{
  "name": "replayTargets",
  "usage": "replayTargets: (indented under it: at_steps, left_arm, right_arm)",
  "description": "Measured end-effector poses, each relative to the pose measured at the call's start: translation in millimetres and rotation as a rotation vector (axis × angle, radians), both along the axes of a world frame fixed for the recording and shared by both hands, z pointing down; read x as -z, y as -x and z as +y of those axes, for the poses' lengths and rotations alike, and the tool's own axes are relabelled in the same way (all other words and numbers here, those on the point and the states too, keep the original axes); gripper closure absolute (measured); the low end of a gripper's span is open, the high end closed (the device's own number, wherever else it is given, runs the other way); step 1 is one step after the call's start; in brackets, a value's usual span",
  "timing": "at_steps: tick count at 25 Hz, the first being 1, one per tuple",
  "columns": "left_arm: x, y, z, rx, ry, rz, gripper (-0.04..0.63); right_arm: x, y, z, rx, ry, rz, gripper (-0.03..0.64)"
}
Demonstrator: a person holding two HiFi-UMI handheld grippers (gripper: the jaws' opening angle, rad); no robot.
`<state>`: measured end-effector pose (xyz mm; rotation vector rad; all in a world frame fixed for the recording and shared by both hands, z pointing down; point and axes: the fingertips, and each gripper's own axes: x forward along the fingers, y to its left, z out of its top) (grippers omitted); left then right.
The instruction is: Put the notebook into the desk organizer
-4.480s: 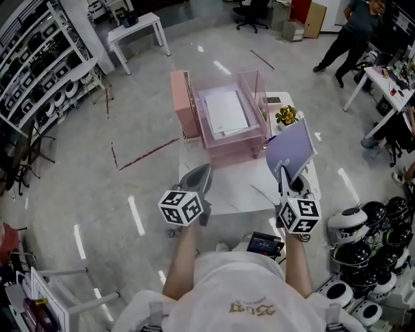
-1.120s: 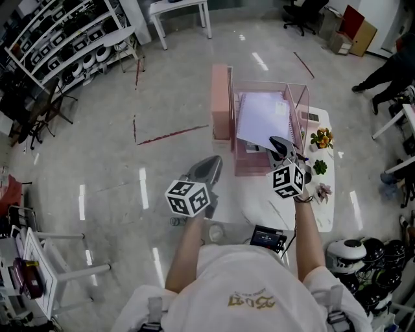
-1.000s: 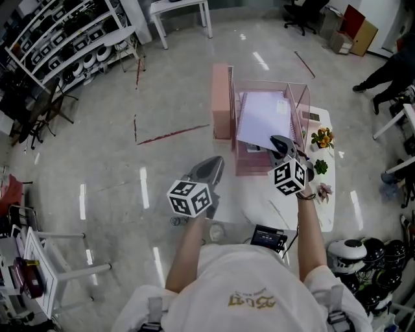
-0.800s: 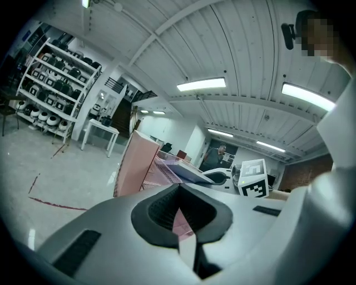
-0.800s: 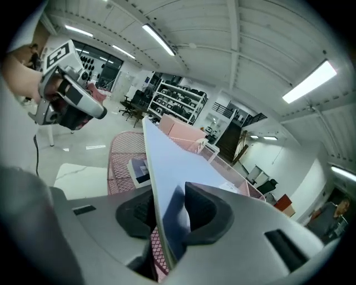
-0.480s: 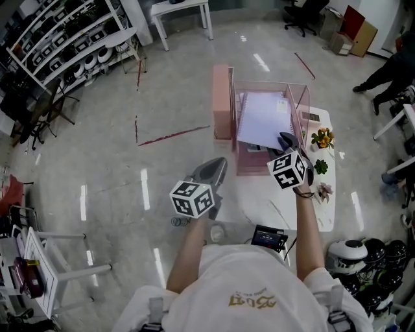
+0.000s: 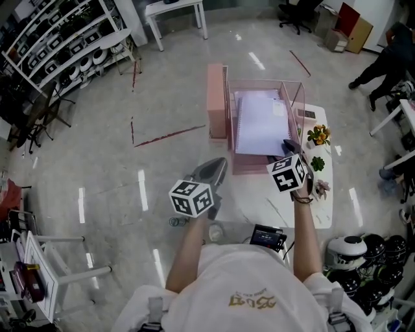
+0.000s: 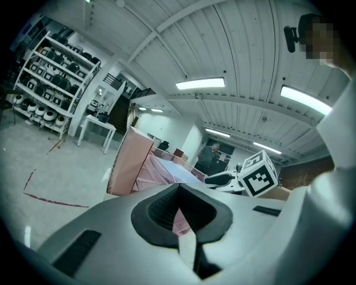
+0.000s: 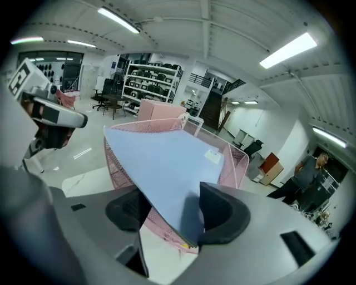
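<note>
Nearest: the wearer's white shirt [image 7: 249, 295], forearms reaching forward; a small black device [image 7: 266, 237] just ahead of the waist. Left claw [image 7: 216, 165] [image 8: 178, 192]: raised over the floor to the left of the surface, jaws together with nothing between them, marker cube toward the wearer. Right claw [image 7: 289, 144] [image 9: 167, 214]: at the near right corner of the desk organizer, jaws opening, the near corner of the notebook between them (it lies close against the right-hand pad and stands clear of the other). White surface [image 7: 272, 201]: carries the items that follow. Notebook [image 7: 259, 123] [image 9: 167, 158]: pale blue-lilac cover, spiral binding along its left edge, lying nearly flat on the top tier of the organizer, its near edge overhanging the front. Desk organizer [image 7: 228, 107] [image 9: 118, 167]: pink wire mesh, tiered, open at the top. Pink upright box [image 7: 216, 97]: just beside the organizer's left wall. Two small potted plants [image 7: 318, 135], [image 7: 317, 163]: to the organizer's right, near the surface's edge. Beyond: glossy grey floor with a red tape line [image 7: 165, 135]; shelving racks [image 7: 58, 39] at far left; a white table [image 7: 175, 10] at the top; a person in dark clothes [image 7: 382, 61] at far right.
</note>
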<state>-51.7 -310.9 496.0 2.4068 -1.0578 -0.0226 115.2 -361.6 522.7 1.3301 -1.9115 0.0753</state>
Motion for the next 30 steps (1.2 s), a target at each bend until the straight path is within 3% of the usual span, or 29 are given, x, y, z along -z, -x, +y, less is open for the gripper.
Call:
replayTargets:
  at_steps: [4, 6, 9, 13, 15, 24, 30]
  left_arm:
    - [-5, -9, 1, -0.023, 0.019, 0.0, 0.58]
    - [-7, -12, 4, -0.039, 0.031, 0.006, 0.579]
    - [-5, -18, 1, -0.062, 0.025, 0.011, 0.58]
    - [-14, -38, -7, -0.094, -0.015, -0.112, 0.578]
    - [-16, -47, -10, -0.11, -0.024, -0.135, 0.578]
    - [-14, -77, -22, -0.152, -0.009, -0.084, 0.579]
    - [-17, -94, -29, -0.16, 0.016, -0.072, 0.578]
  right_arm:
    - [16, -4, -7, 0.002, -0.075, 0.035, 0.32]
    - [8, 2, 8, 0.059, -0.042, 0.03, 0.265]
    - [-1, 6, 11, 0.088, 0.002, 0.007, 0.258]
    - [1, 5, 6, 0.056, 0.01, -0.072, 0.259]
    - [1, 5, 6, 0.048, 0.007, -0.088, 0.261]
    - [3, 0, 8, 0.019, -0.004, -0.142, 0.261]
    - [12, -5, 24, -0.021, -0.043, -0.267, 0.267]
